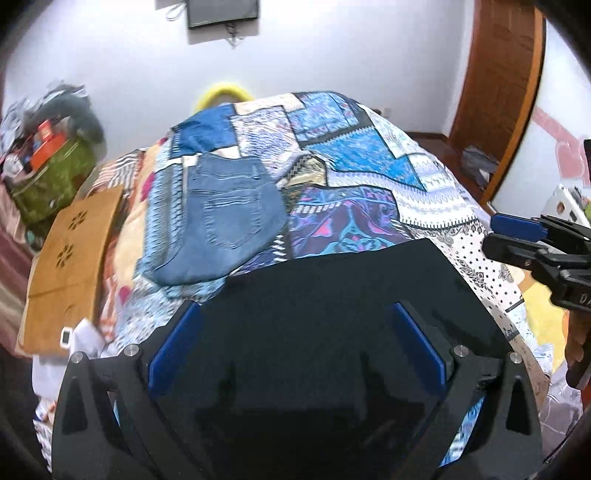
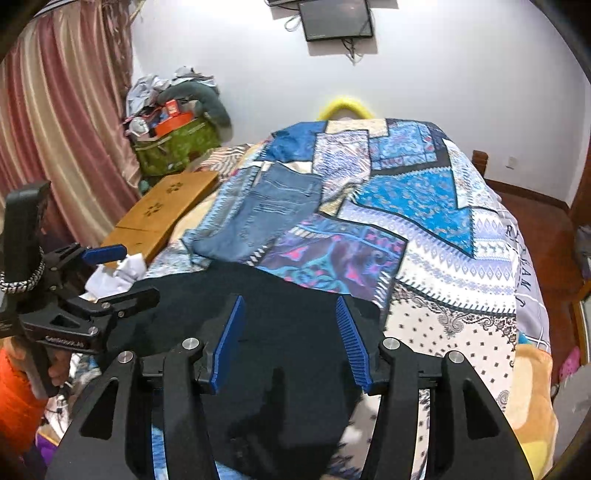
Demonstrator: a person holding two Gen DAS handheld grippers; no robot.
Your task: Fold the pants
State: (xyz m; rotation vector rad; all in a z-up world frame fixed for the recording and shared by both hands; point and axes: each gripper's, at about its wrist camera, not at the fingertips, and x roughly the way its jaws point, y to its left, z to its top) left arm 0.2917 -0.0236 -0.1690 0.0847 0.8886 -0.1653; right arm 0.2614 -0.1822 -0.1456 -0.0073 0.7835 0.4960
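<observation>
My left gripper [image 1: 295, 354] and right gripper [image 2: 291, 343] hang with fingers spread apart above the dark pants [image 2: 295, 306], which lie flat on the bed [image 2: 443, 258] right beneath both, blue jeans [image 1: 225, 221] beyond.

A big patchwork blanket [image 2: 424, 206] covers the bed. A flat brown board [image 2: 162, 218] lies on its left side. Behind it a green bag [image 2: 177, 147] is stuffed full of things, next to a pink curtain [image 2: 62, 122]. A dark screen [image 2: 334, 18] hangs on the white wall. Something yellow [image 2: 343, 105] peeks over the bed's far end.
</observation>
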